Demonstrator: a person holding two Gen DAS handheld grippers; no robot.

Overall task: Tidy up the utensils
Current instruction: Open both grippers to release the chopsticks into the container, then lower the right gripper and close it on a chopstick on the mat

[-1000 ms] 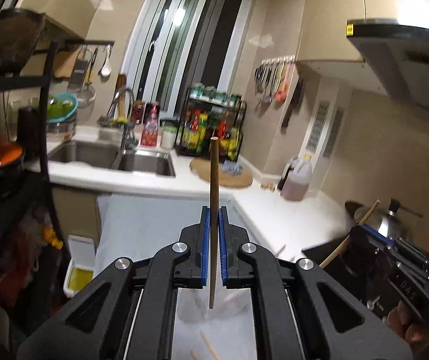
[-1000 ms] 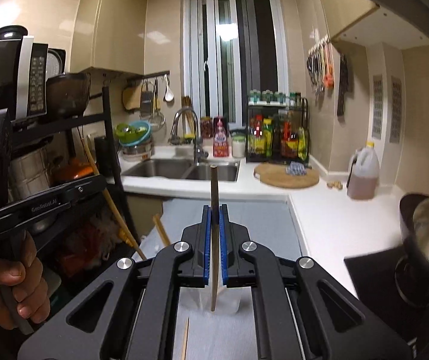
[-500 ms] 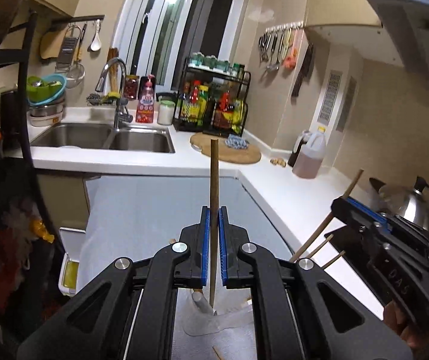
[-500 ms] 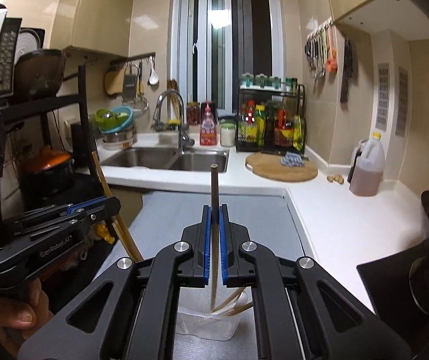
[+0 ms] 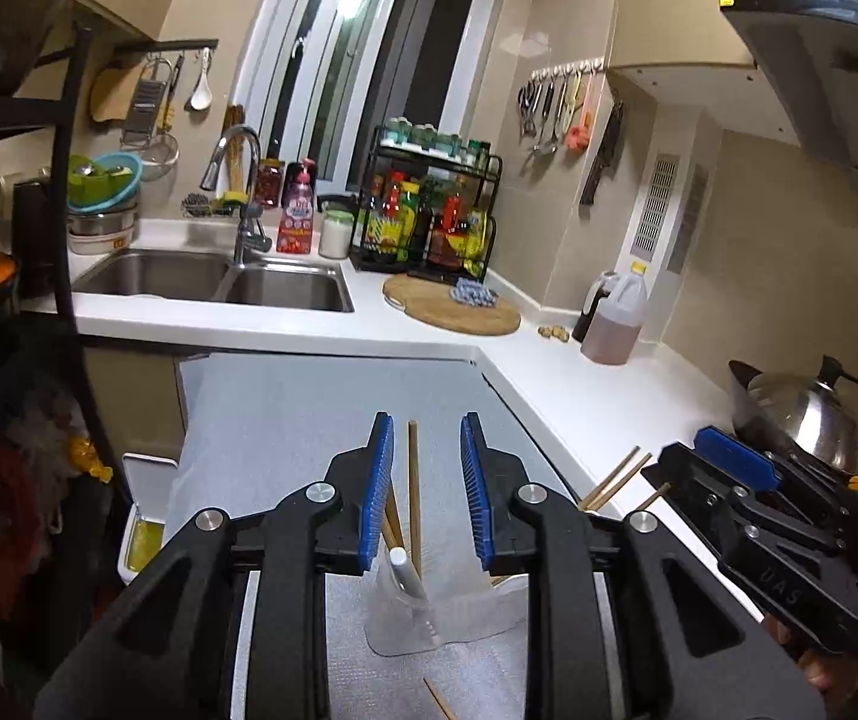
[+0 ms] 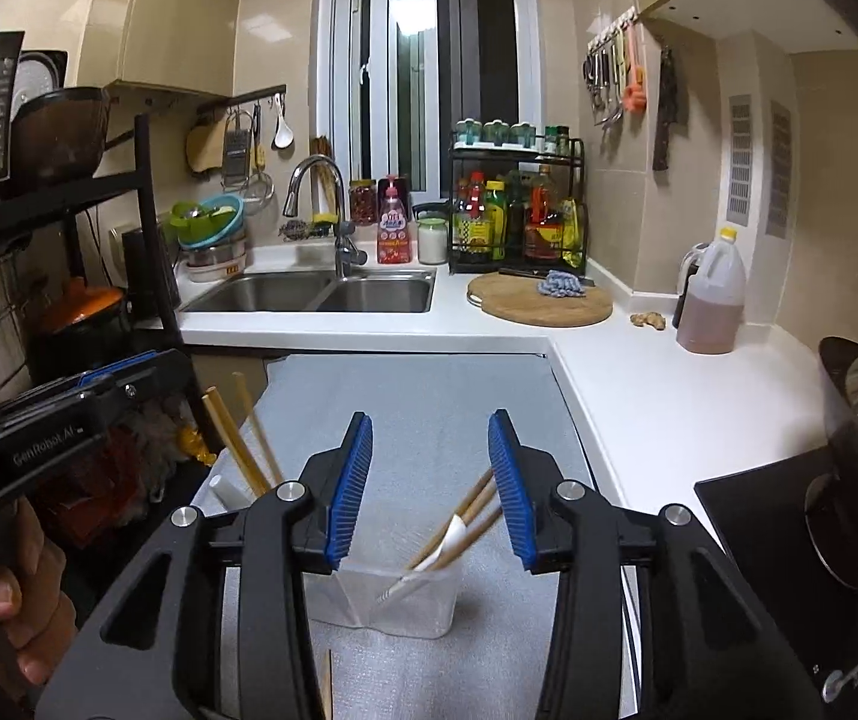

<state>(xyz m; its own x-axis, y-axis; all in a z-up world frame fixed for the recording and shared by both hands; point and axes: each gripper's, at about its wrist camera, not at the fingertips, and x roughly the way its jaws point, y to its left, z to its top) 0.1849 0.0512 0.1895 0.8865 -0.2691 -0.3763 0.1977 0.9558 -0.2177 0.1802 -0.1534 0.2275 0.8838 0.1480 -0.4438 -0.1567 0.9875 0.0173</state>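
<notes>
Chopsticks (image 6: 470, 516) lean in the clear plastic cup (image 6: 393, 600) on the tabletop (image 6: 423, 414) beneath my released left claw (image 5: 427, 492) and right claw (image 6: 431, 492); clipping them while withdrawing could topple that light cup.

White L-shaped counter with a grey mat at its near end

The grey textured mat (image 6: 429, 396) covers the near surface and carries a clear plastic container (image 6: 390, 600) (chopsticks lean inside it), with 1 loose chopstick (image 5: 440, 699) lying on the mat in front. The white countertop (image 6: 657, 396) beyond holds a double steel sink (image 6: 315, 294), a round wooden board (image 6: 540, 300), a black condiment rack (image 6: 516, 213), a jug of brown liquid (image 6: 711, 294) and a piece of ginger (image 6: 648, 319).
</notes>
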